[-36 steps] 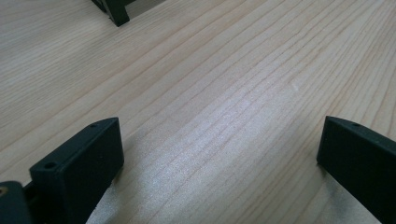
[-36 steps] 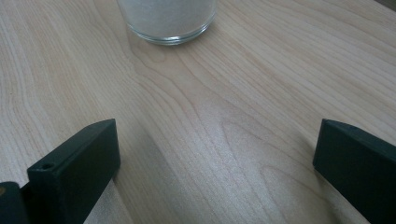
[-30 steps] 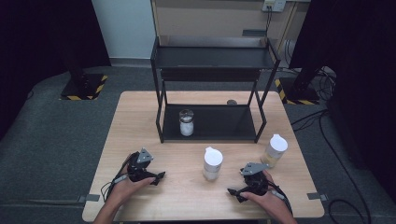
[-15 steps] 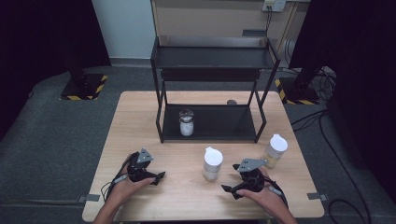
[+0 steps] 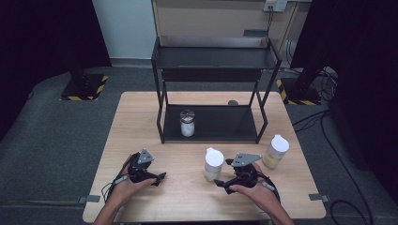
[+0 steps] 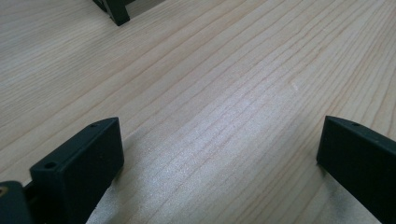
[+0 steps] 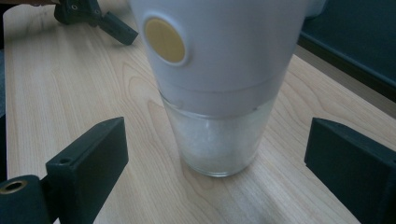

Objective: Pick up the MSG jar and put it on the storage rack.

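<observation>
A jar with a white lid and pale powder (image 5: 212,164) stands upright on the wooden table (image 5: 141,117), front centre. My right gripper (image 5: 220,183) sits just right of it and points left at it. In the right gripper view the jar (image 7: 217,93) rises close ahead between the spread black jaws, whose pads (image 7: 98,149) stand apart from the glass; the right gripper (image 7: 217,140) is open. My left gripper (image 5: 159,178) rests at the front left, open, and its view has bare wood between its fingers (image 6: 88,158).
A second white-lidded jar (image 5: 275,151) stands at the right, beyond my right hand. A black two-level rack (image 5: 211,61) fills the back of the table, with a small glass jar (image 5: 187,123) on its lower shelf. The rack's foot (image 6: 114,9) shows in the left gripper view.
My right gripper has moved a little to the left, closer to the middle jar. The left gripper has stayed put.
</observation>
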Available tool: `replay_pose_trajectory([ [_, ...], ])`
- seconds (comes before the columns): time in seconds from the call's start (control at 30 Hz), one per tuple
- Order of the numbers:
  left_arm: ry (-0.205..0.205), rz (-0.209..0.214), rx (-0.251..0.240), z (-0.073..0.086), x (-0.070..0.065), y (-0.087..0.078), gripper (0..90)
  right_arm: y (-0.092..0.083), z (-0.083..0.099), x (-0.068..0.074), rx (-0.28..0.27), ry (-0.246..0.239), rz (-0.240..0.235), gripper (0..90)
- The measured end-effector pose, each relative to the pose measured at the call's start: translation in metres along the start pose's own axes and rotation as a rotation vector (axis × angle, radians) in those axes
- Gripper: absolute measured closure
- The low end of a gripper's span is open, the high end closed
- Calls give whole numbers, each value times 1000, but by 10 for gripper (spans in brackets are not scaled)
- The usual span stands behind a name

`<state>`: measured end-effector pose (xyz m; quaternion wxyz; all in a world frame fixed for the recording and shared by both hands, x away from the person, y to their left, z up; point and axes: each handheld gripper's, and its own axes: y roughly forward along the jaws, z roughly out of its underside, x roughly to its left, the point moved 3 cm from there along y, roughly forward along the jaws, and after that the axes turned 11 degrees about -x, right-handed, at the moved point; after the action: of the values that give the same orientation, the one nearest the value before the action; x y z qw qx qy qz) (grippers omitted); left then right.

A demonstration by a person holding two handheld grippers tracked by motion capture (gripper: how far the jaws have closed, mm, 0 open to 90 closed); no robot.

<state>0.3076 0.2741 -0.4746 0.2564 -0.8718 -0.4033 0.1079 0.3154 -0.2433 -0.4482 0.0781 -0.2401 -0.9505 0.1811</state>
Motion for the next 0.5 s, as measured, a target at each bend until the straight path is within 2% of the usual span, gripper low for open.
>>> replay_pose_trajectory([
  [0.5,-1,0,0,0,0,0,0,13,-4,5,-36,7,12,105],
])
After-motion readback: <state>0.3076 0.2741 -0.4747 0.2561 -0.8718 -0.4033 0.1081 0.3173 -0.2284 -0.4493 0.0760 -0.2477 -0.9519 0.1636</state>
